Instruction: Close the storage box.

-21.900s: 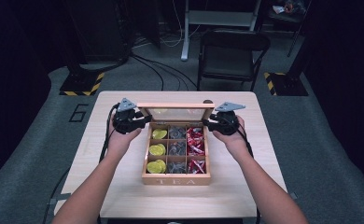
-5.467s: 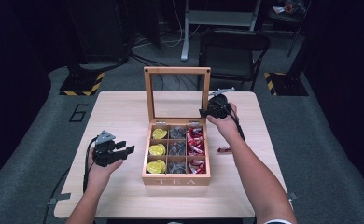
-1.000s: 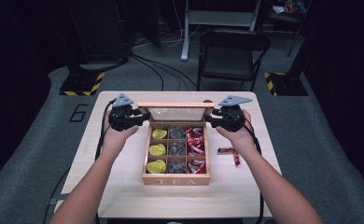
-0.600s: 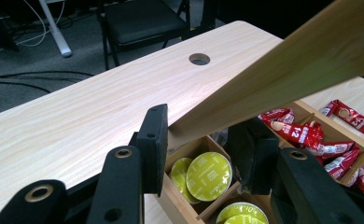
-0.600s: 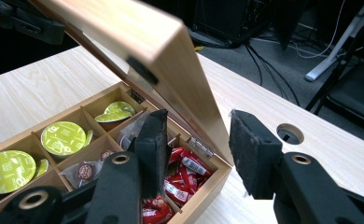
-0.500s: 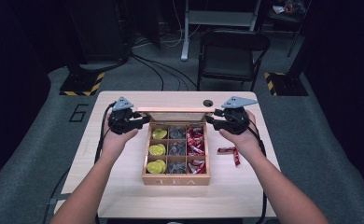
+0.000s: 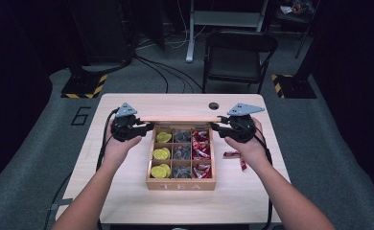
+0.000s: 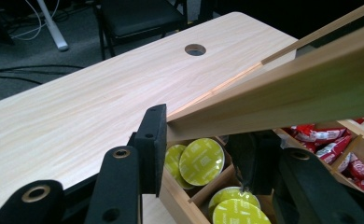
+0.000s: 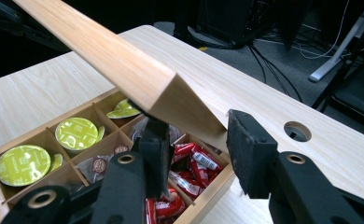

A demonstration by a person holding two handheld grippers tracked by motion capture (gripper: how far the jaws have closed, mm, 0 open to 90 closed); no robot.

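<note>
The pale wooden counter (image 7: 127,191) is carrying a wooden tea box (image 7: 181,183) near its middle. The box's lid (image 7: 180,119) is hanging tilted over the back of the box, above the compartments. The left gripper (image 7: 144,128) is straddling the lid's left corner, its fingers (image 8: 153,140) spread either side of the wood. The right gripper (image 7: 217,126) is straddling the right corner; its fingers (image 9: 248,149) have just been closing, one still apart from the edge. Yellow capsules (image 7: 160,154) are lying in the left column, red packets (image 7: 202,152) in the right.
</note>
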